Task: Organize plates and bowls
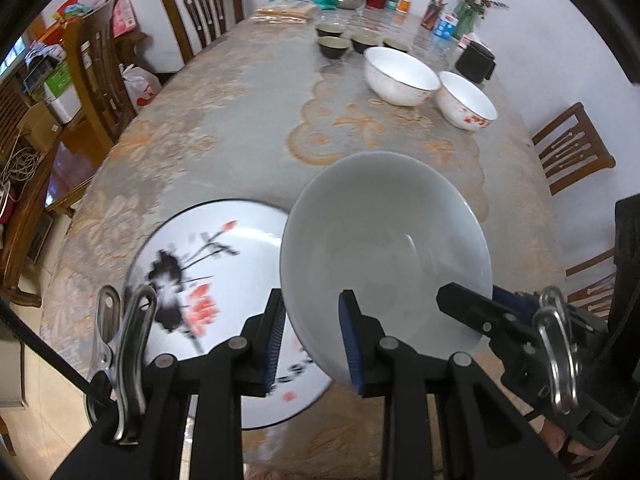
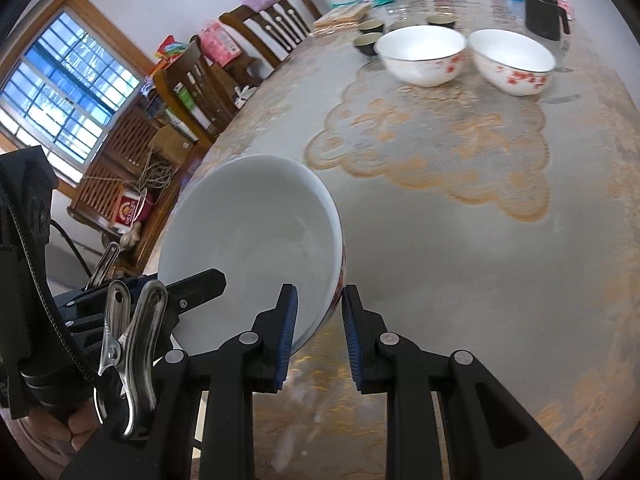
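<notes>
Left wrist view: a big white bowl (image 1: 386,256) fills the lower middle of the frame, tilted and lifted clear of the table (image 1: 248,120). The left gripper (image 1: 312,336) pinches its near rim, 1 pad inside and 1 outside the wall. The right gripper (image 1: 484,312) comes in from the lower right and nips the rim on that side. At the lower left a painted plate (image 1: 200,264) lies flat on the cloth, partly behind the bowl.

In the right wrist view the same bowl (image 2: 256,248) sits at the lower left, its wall caught between the right gripper's (image 2: 318,336) pads.

2 flowered bowls (image 1: 400,76) stand side by side at the upper right, well apart from the carried one.

The big bowl looks like glazed ceramic: stiff, fairly heavy, slick and liable to chip or shatter if dropped. Thin rim pinches give little contact on smooth glaze, so holding it at 2 separate rim points, as here, seems the sound way to stop it swinging. I judge it should go down gently, base first, without knocking the plate or the other bowls.
</notes>
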